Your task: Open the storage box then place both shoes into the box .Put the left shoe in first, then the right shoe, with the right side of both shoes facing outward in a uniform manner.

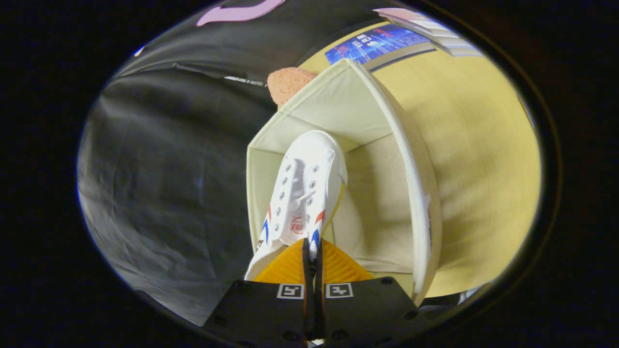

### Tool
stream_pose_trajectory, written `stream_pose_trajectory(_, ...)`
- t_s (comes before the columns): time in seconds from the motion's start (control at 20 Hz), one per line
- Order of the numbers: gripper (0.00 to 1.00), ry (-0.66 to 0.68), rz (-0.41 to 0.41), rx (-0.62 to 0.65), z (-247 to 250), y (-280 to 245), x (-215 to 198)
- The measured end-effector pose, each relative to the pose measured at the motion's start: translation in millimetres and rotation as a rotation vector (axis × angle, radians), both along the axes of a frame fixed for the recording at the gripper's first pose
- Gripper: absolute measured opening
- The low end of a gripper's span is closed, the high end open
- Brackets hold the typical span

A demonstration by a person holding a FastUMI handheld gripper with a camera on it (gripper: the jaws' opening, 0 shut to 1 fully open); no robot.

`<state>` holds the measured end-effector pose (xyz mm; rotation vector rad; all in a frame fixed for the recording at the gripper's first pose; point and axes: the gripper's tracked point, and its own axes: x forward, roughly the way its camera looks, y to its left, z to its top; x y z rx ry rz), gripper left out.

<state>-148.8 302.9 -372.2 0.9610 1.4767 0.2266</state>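
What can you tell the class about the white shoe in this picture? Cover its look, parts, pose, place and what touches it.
The white shoe looks like a canvas sneaker with metal eyelets, no visible lacing through most of them, a red mark on the tongue and red and blue stripes on both sides near the heel. It hangs toe-first into the open cream fabric storage box, close to the box's left wall. The gripper is shut on the shoe's rear edge, fingers nearly closed. Whether the toe touches the box floor cannot be told.
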Motion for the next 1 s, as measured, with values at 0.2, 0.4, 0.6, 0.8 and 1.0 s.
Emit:
stream_pose_trajectory(0.2, 0.02, -0.019, 0.081, -0.102, -20, 7, -14)
stream_pose_trajectory(0.4, 0.02, -0.046, 0.113, -0.153, -31, 17, -14)
stream_pose_trajectory(0.6, 0.03, -0.085, 0.152, -0.229, -38, 15, -14)
stream_pose_trajectory(0.8, 0.09, -0.105, 0.137, -0.238, -37, 13, -10)
stream_pose_trajectory(1.0, 0.34, -0.113, 0.109, -0.177, -27, 14, -8)
